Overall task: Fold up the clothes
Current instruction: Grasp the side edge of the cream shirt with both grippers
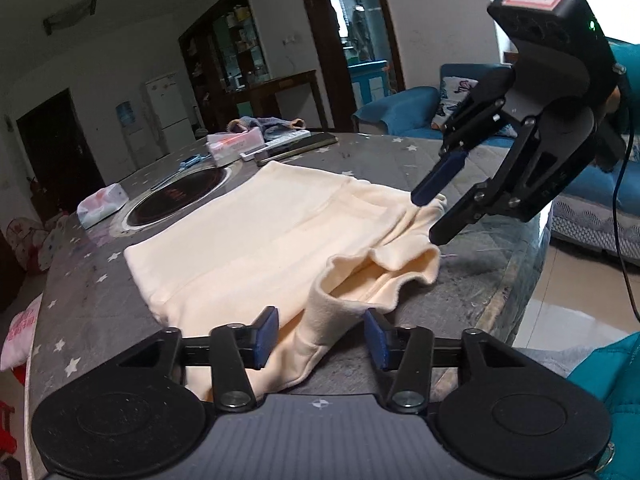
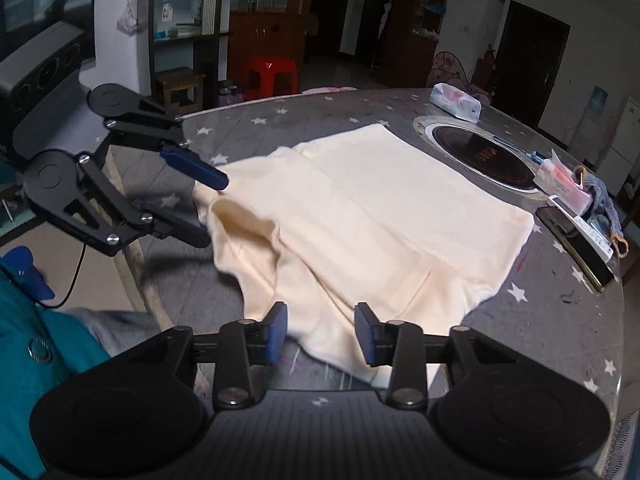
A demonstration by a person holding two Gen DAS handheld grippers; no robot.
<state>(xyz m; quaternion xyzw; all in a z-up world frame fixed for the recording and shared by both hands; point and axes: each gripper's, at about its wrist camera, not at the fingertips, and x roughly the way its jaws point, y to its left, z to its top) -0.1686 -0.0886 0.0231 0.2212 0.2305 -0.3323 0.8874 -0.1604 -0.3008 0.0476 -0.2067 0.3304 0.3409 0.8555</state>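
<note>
A cream garment lies spread on a grey table cover with white stars, and its near edge is rumpled into loose folds. My left gripper is open. A raised fold of the cloth's near corner sits between its blue pads, which stand apart and do not pinch it. My right gripper is also open, over the other near corner, with cloth lying in the gap between its pads. Each gripper shows in the other's view, just above the cloth edge.
A round black hob is set into the table beyond the garment. A tissue pack, phones and a remote lie further out. The table edge runs beside a teal sleeve.
</note>
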